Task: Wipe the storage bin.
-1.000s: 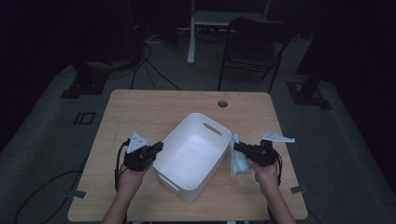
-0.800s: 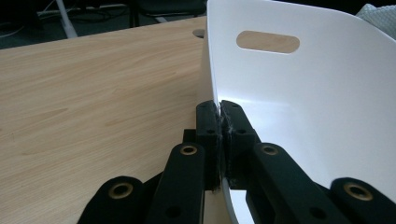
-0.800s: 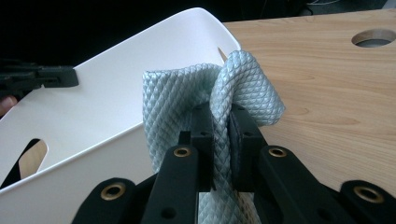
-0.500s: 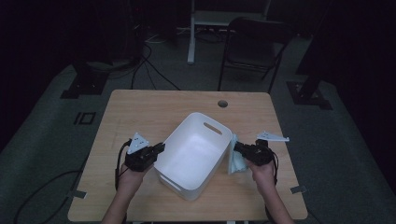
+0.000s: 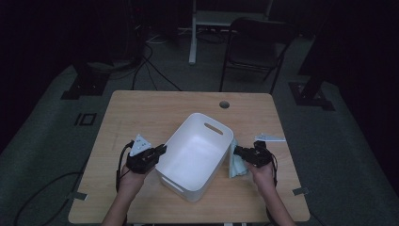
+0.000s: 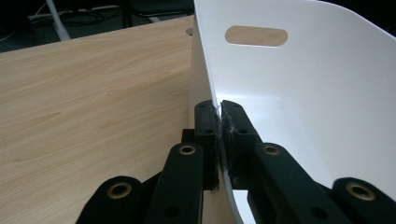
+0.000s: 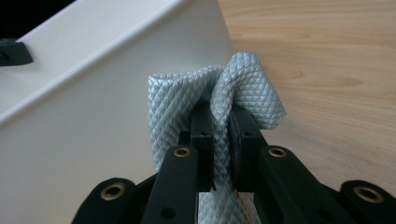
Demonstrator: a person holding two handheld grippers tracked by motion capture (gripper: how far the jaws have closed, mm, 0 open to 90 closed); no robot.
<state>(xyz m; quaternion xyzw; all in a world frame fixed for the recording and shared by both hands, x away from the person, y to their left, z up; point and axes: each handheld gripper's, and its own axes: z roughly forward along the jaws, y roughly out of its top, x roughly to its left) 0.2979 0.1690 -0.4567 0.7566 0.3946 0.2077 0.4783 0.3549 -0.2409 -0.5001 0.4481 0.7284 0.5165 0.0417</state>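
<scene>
You had the white tub [image 5: 195,155] pinned at its left wall: your left gripper [image 6: 218,116] had its jaws closed on the thin rim, one jaw outside and one inside, so the tub was steadied on the worktop [image 5: 141,113]. Your right gripper [image 7: 222,123] had its jaws clamped on a fold of the pale blue quilted cloth [image 7: 243,88], which bunched up above them and hung below. In the high view the cloth [image 5: 235,162] sat just beside the tub's right wall, outside it, touching or nearly touching the white plastic; the right gripper view showed it pressed close against that outer wall. As far as I could judge, the grasping was done on both sides, and the work with the cloth was what remained: either wiping the tub's wall or lifting the cloth over the rim and into the tub. The tub's inside looked bare, so nothing had been placed in it yet. I could not tell whether any part of the wall had been wiped already. The rest of the worktop carried nothing else to handle.
</scene>
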